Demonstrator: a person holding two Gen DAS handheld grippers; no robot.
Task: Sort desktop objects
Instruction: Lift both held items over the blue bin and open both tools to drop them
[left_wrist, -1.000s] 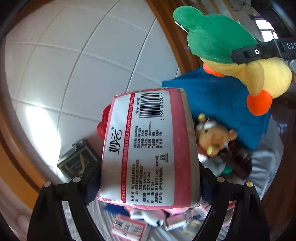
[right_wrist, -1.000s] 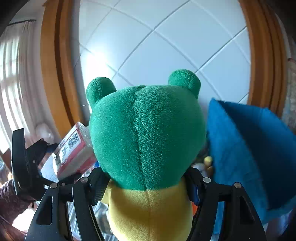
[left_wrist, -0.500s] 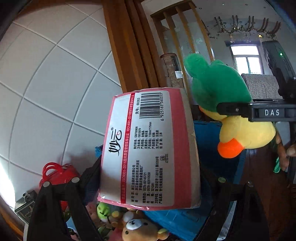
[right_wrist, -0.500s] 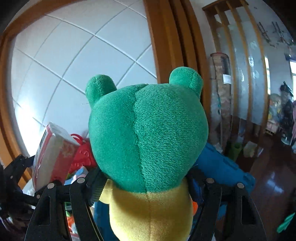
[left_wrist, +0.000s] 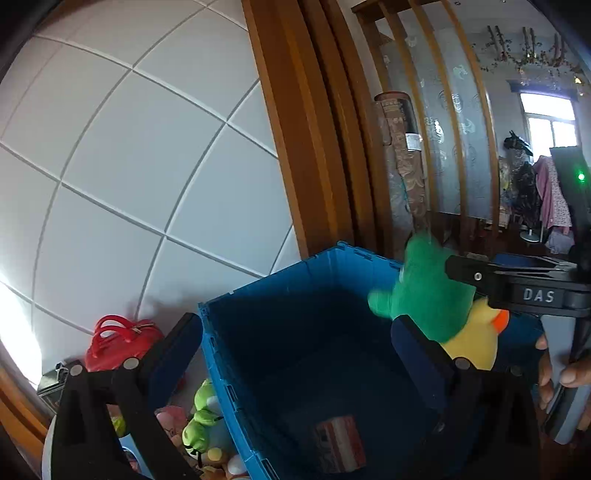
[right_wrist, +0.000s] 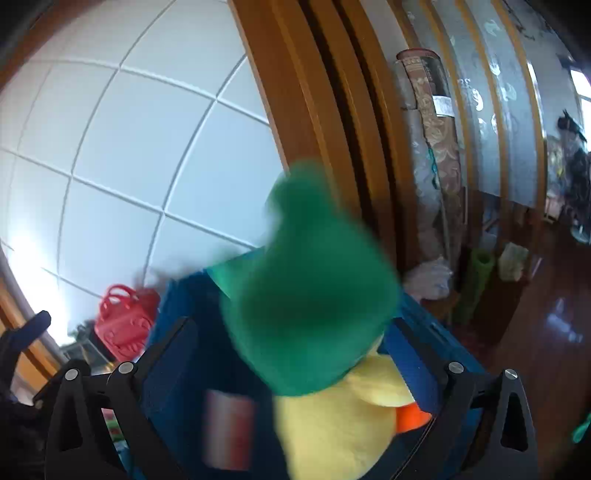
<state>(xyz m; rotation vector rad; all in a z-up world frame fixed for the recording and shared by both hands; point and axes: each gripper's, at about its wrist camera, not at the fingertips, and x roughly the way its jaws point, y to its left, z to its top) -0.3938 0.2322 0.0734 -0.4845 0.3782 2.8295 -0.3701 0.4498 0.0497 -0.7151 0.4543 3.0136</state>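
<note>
White tiled wall (left_wrist: 155, 155) fills left. Wooden door frame (left_wrist: 295, 147) centre, slatted frosted-glass partition (left_wrist: 443, 122) to its right. Rolled patterned fabric (left_wrist: 402, 155) leans upright against the partition. Bright window (left_wrist: 546, 118) far right, clothes (left_wrist: 550, 199) hanging below. Glossy dark-red floor (right_wrist: 546, 332) right.

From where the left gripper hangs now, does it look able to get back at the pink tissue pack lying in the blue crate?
Probably yes. The left gripper, jaws opening and empty, sits above the open blue crate; nothing covers the pink tissue pack, though the green-and-yellow plush is tumbling in at the right.
</note>
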